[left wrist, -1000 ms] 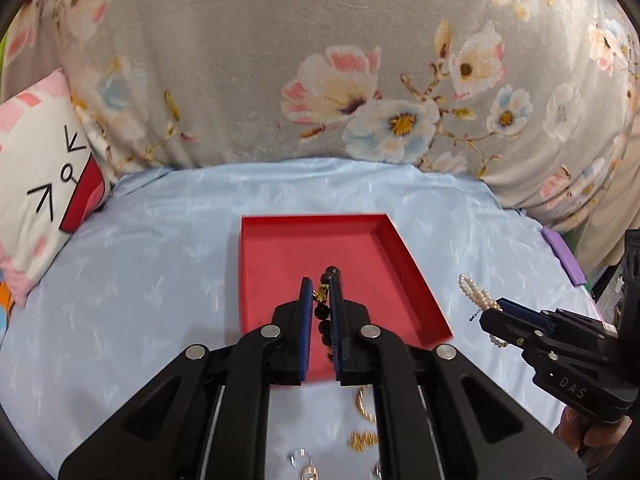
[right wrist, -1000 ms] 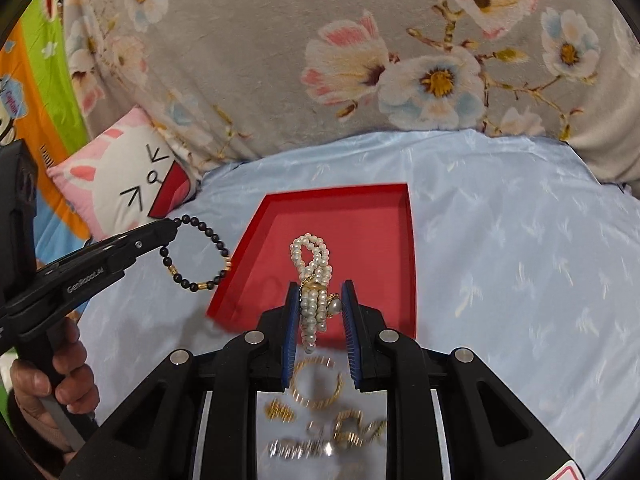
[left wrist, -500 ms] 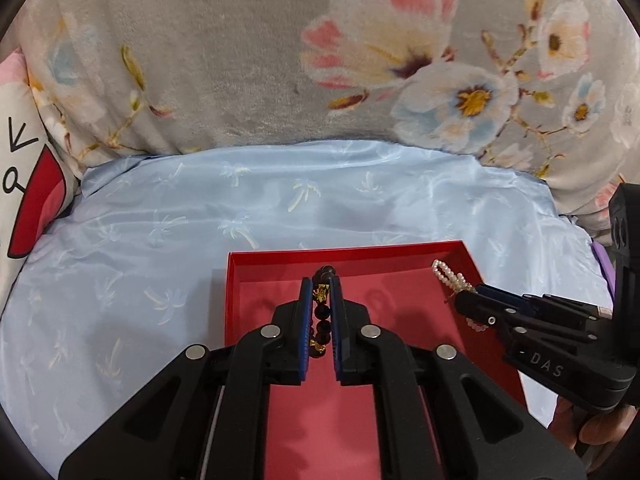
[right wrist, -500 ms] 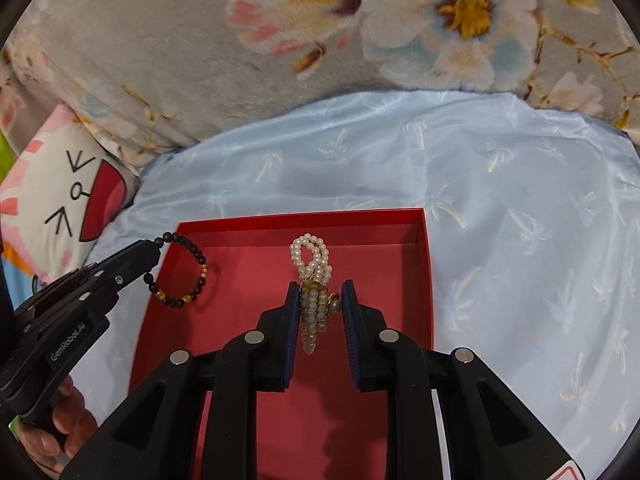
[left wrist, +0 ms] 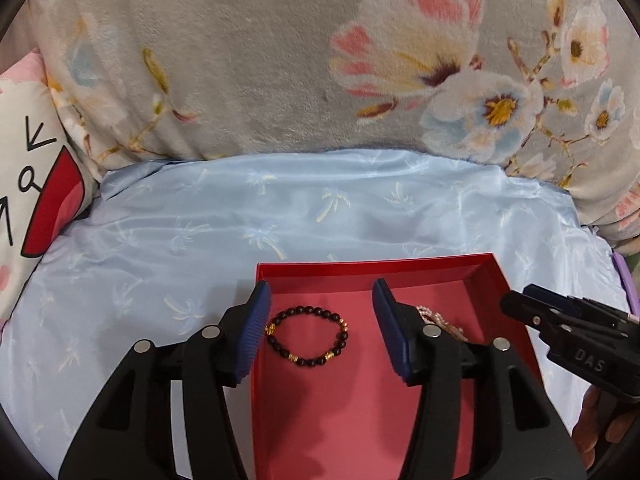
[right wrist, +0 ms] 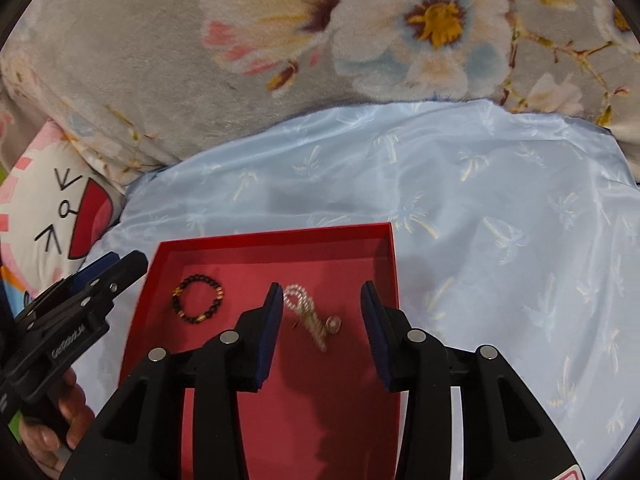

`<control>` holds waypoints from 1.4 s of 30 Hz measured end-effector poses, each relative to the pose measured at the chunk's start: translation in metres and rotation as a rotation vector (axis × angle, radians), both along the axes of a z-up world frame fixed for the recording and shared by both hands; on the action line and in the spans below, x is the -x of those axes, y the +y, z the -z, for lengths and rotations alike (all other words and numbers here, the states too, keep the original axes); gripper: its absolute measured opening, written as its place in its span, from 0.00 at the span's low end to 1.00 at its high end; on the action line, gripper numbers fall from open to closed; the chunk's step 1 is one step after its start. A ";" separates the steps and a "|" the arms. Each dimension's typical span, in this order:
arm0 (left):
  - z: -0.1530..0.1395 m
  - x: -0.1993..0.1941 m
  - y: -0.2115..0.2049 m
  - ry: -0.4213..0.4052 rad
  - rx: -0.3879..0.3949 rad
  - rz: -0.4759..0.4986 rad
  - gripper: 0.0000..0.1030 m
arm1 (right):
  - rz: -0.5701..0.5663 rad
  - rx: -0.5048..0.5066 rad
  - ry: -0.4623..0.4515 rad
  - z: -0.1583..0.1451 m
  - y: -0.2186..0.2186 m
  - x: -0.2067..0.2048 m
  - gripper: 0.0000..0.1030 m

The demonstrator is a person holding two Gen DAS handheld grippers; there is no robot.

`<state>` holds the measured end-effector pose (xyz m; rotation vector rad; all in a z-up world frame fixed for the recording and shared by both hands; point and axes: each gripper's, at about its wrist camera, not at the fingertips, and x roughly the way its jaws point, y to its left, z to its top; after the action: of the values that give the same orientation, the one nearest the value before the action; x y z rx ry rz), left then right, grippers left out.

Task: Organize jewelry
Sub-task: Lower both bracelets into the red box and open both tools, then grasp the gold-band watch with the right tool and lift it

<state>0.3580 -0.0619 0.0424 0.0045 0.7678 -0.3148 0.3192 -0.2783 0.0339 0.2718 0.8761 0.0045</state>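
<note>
The black bead bracelet [left wrist: 307, 336] and the pearl bracelet [right wrist: 307, 315] are lying in the red box [left wrist: 372, 271]. Nothing is held: the left gripper [left wrist: 322, 336] and right gripper [right wrist: 322, 334] are opening.

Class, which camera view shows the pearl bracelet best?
The right wrist view: the pearl bracelet lies unobstructed in the red tray. In the left wrist view the left gripper hides most of it.
</note>
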 end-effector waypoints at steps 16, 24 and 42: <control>0.015 0.181 0.069 0.058 -0.015 -0.011 0.63 | -0.024 0.057 0.003 0.008 0.043 0.222 0.42; 0.047 0.243 0.074 0.104 -0.017 -0.006 0.63 | -0.029 0.044 0.087 0.046 0.056 0.274 0.42; 0.069 0.256 0.069 0.161 -0.010 -0.018 0.63 | -0.006 -0.013 0.120 0.079 0.052 0.239 0.42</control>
<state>0.1015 0.0074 -0.0265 -0.0181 0.9289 -0.2966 0.0799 -0.2266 -0.0449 0.2842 0.9963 -0.0008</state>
